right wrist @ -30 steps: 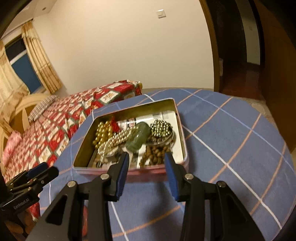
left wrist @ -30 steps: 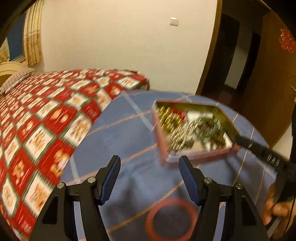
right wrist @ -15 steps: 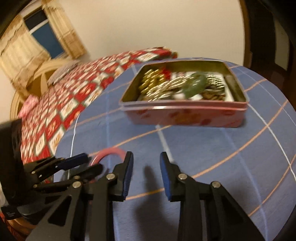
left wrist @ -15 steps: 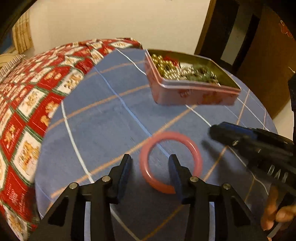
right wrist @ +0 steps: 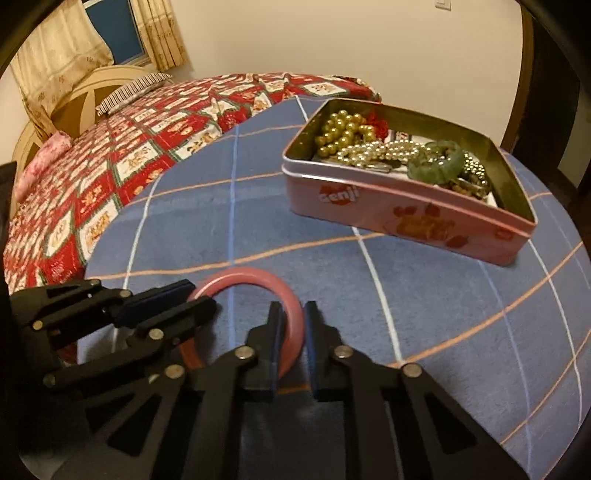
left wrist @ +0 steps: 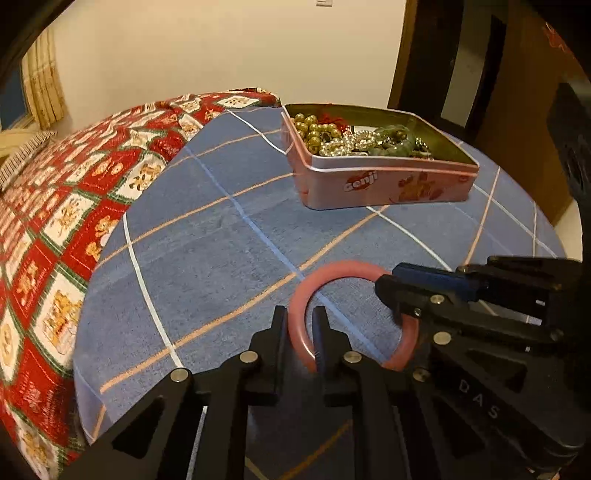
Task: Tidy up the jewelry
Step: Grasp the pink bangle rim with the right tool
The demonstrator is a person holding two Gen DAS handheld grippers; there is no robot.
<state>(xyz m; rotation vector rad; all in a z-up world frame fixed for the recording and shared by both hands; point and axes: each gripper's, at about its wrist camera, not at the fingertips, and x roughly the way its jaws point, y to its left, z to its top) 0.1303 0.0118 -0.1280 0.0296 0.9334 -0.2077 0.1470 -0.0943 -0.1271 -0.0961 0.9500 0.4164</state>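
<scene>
Pink bangle (left wrist: 334,269) flat on the blue checked cloth (left wrist: 207,236), at 6 o'clock in both views, held from two sides at once. Left gripper (left wrist: 300,326) closed on the ring's left arc, one finger outside the band, one inside, both pressed to it. Right gripper (right wrist: 291,325) likewise closed on the right arc, band pinched between its fingers. In the left view, right gripper (left wrist: 400,301) entering from 3 o'clock, tips over the ring's far side. In the right view, left gripper (right wrist: 195,301) entering from 9 o'clock, meeting the ring (right wrist: 251,275) at its left edge.

Pink tin (left wrist: 388,184), lid off, at 1 o'clock in the left view, well apart from the ring; same tin (right wrist: 406,216) at 2 o'clock in the right view. Inside: gold beads (right wrist: 341,131) at the far left corner, a pale pearl strand (right wrist: 384,151) across the middle, a green bangle (right wrist: 437,166) toward the right, darker beads beyond it, a scrap of red at the back. Contents heaped and overlapping; separate pieces beneath not distinguishable.

Red patterned bedspread (right wrist: 122,147) at 10 o'clock, striped pillow (right wrist: 133,90) further back near a curtained window (right wrist: 114,31).
</scene>
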